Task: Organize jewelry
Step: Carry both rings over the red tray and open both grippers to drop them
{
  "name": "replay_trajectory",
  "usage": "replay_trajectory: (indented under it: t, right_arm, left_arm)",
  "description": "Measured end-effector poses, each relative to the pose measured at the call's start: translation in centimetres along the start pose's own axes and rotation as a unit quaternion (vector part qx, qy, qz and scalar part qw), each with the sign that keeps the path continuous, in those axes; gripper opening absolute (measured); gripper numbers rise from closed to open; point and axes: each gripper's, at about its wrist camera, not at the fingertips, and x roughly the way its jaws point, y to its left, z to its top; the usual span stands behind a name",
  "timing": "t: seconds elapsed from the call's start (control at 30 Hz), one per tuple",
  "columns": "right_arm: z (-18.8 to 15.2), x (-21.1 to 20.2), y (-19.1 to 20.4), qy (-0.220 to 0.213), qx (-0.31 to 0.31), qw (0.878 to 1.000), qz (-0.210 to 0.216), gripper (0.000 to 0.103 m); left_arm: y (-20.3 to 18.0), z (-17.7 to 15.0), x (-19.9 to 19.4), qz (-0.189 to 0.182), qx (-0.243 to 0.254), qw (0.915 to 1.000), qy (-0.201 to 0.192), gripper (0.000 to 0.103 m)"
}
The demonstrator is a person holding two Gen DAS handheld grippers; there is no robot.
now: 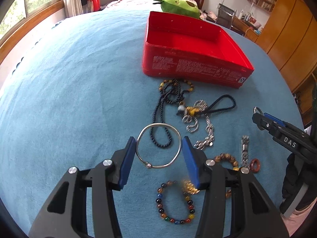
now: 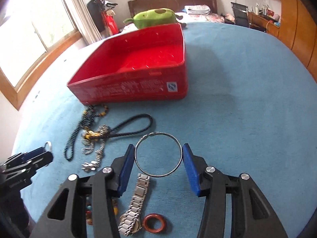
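Observation:
An empty red box (image 1: 190,39) (image 2: 138,59) stands on the blue bed cover. My left gripper (image 1: 159,148) is shut on a plain silver bangle (image 1: 158,127) and holds it above the cover. My right gripper (image 2: 158,154) is shut on a twisted silver bangle (image 2: 158,175), also lifted. Loose jewelry lies below: a dark bead necklace (image 1: 158,111), a silver chain (image 1: 200,119) (image 2: 99,148), a black cord (image 1: 223,104) (image 2: 136,125), a colored bead bracelet (image 1: 174,220), a metal watch (image 2: 136,200) (image 1: 245,150) and a red ring (image 2: 154,223) (image 1: 255,165).
A green plush toy (image 1: 178,5) (image 2: 154,16) lies behind the box. A wooden bead bracelet (image 1: 225,157) lies near the watch. A window is at the left, wooden wardrobes and a desk at the right. The right gripper shows in the left wrist view (image 1: 257,112).

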Motion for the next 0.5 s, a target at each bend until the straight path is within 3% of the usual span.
replay_trajectory:
  t: [0.1,0.23,0.3,0.4,0.5]
  right_arm:
    - [1.7,-1.5,0.8,-0.023,-0.009,1.000,-0.001,0.049]
    - [5.7,-2.6,2.0,-0.055,-0.012,0.998,0.010,0.049]
    - [8.0,-1.9,2.4,-0.063,-0.015,0.998,0.020,0.049]
    - [10.7,0.5,2.6,-0.063,-0.008,0.998,0.023,0.049]
    - [12.4,3.6,2.4,-0.049,-0.004,0.998,0.032,0.049]
  left_arm:
    - [-0.8,2.6,-1.2,0.008,0.011,0.9996,-0.023,0.047]
    - [-2.2,6.9,-2.3,-0.010,0.015,0.9979,-0.062,0.047]
    - [-3.0,9.2,-2.0,-0.025,0.016,0.9962,-0.082,0.047]
    - [-3.6,11.6,-0.3,-0.056,0.012,0.9952,-0.079,0.047]
    - [-3.8,13.5,2.3,-0.053,0.011,0.9958,-0.074,0.047]
